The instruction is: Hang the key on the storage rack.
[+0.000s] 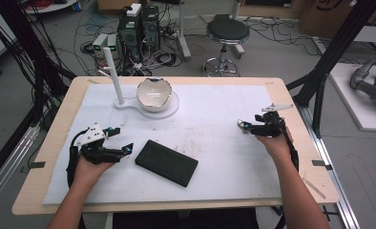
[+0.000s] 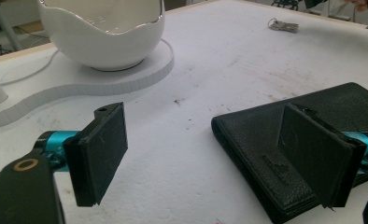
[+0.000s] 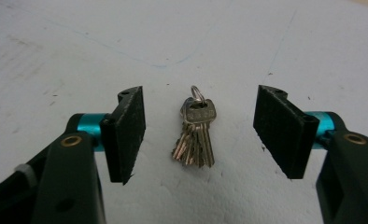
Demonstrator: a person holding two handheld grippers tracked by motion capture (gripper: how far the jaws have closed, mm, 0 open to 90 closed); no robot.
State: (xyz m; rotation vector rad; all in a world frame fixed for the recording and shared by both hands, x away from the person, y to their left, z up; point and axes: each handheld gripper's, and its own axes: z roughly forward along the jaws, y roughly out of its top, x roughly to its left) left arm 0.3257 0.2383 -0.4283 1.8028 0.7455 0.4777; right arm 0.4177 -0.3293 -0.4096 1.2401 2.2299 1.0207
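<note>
Because the right tongs (image 3: 198,135) stood wide open astride the small bunch of silver keys (image 3: 194,133), a pickup seemed intended; the left tongs (image 2: 215,154) gaped empty beside the black leather wallet (image 2: 308,140).

The black wallet (image 2: 308,140) runs off the left gripper view's right edge (one jaw covers part).
</note>
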